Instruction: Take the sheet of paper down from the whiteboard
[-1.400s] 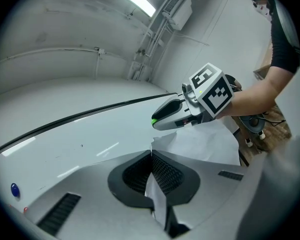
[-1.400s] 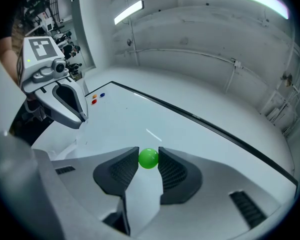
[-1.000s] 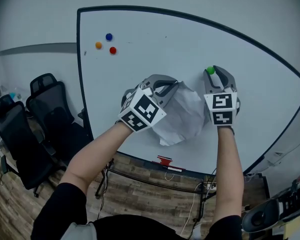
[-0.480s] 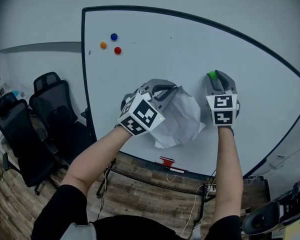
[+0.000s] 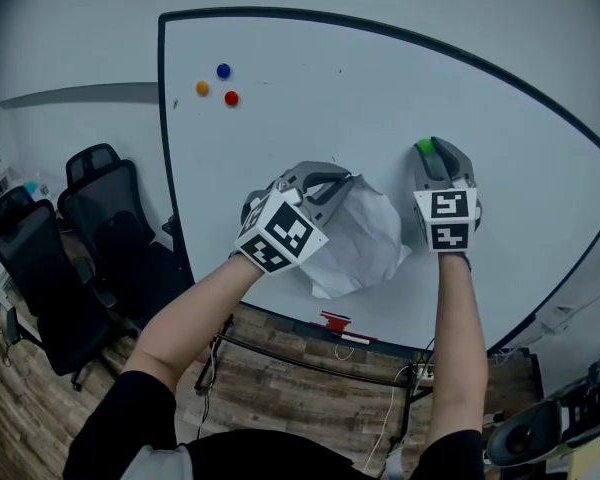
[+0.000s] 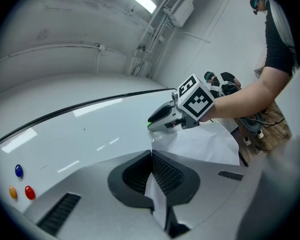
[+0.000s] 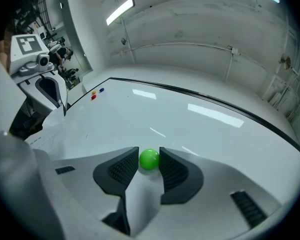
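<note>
Head view, sheet of paper (image 5: 365,243): rumpled, lying against the lower middle of the whiteboard (image 5: 310,118). Its long axis runs roughly up and down the board, and its bottom corner points down-left toward the board's near edge.
Head view, left gripper (image 5: 345,181): at the sheet's top left corner, tips on its edge.
Head view, right gripper (image 5: 432,151): just right of the sheet, tips round the green magnet (image 5: 424,146), which sits clear of the paper.
Head view, far left of board: blue magnet (image 5: 223,70), orange magnet (image 5: 202,88) and red magnet (image 5: 231,98), well apart from the sheet.
Head view, left of board: office chairs (image 5: 100,218).
Left gripper view, left gripper (image 6: 151,156): jaws pressed together, pinching the edge of the sheet of paper (image 6: 200,144), which spreads away to the right.
Left gripper view, right gripper (image 6: 162,118): beyond the sheet, tips toward the whiteboard (image 6: 90,129).
Right gripper view, right gripper (image 7: 149,154): jaws part spread, both pads touching the green magnet (image 7: 149,159) and gripping it. Whether it still touches the whiteboard (image 7: 190,129) cannot be told.
Right gripper view, left gripper (image 7: 47,91): far left, with the sheet.
Change: a second ago the green magnet showed whole at the right gripper's tip; now it is half hidden between the jaws. The sheet and left gripper sit as before.
</note>
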